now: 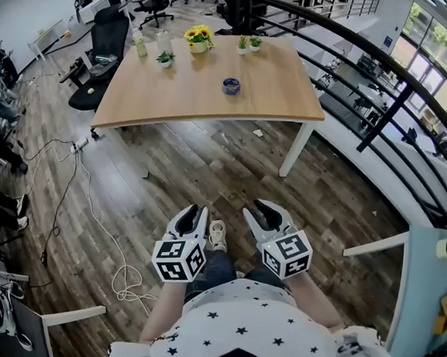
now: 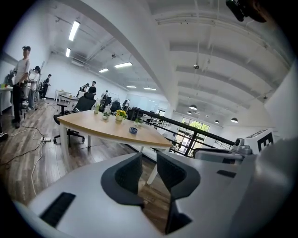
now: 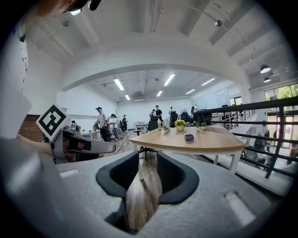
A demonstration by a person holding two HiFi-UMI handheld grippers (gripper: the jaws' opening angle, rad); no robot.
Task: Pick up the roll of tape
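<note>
1. The roll of tape [image 1: 231, 85] sits on the wooden table [image 1: 283, 94], a small dark blue ring near the middle of the top and well apart from both grippers, with a stretch of plank floor in between
2. Left gripper [image 1: 193, 212]: jaws parted by a narrow gap, nothing between them but floor. Right gripper [image 1: 263, 209] reads the same, partly open and empty
3. Here is the relation that counts. From the head view the roll lies straight ahead and roughly between the two grippers, so neither hand is clearly nearer
4. In the left gripper view the roll shows just left of the jaw line. In the right gripper view it lies off to the right
5. The roll appears to lie flat with its hole facing up, so it has no long side to line up with. My call is that a jaw could go over the rim from any direction
6. Containers on the far side of the table: a pot of yellow flowers [image 1: 199, 39], three small pots with green plants [image 1: 165, 58], and a bottle [image 1: 140, 46] whose contents I cannot make out
7. The pick has not begun. The next job looks like closing that gap to the table
</note>
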